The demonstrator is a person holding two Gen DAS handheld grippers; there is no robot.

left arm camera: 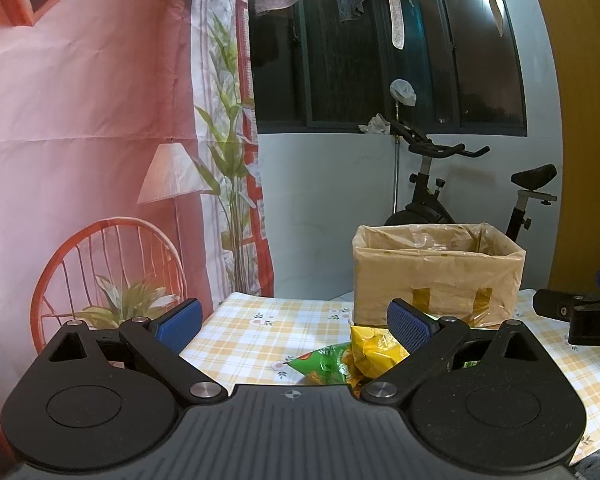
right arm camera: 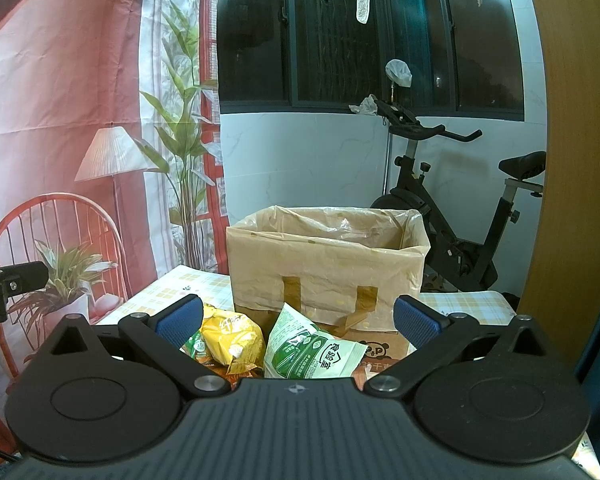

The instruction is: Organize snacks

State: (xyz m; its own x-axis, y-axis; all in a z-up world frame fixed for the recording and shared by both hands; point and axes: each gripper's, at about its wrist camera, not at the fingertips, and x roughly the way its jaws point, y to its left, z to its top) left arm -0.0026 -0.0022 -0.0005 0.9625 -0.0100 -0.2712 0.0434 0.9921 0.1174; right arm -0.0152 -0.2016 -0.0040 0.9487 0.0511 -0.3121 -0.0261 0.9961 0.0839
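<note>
A cardboard box (left arm camera: 436, 276) (right arm camera: 324, 268) lined with a clear plastic bag stands on the checked tablecloth (left arm camera: 260, 336). In front of it lie snack packets: a yellow one (left arm camera: 374, 350) (right arm camera: 232, 340), a green one (left arm camera: 324, 366), and a green-and-white pouch (right arm camera: 308, 350) leaning toward the box. My left gripper (left arm camera: 294, 324) is open above the table, the packets just inside its right finger. My right gripper (right arm camera: 298, 322) is open too, with the pouch and yellow packet low between its fingers, nothing held. Each gripper shows at the edge of the other's view.
A second printed carton (right arm camera: 384, 350) lies at the foot of the box. Behind the table stand an exercise bike (right arm camera: 452, 208) and a white wall under a dark window. A printed curtain (left arm camera: 100, 140) hangs at the left; a wooden panel (right arm camera: 572, 160) rises at the right.
</note>
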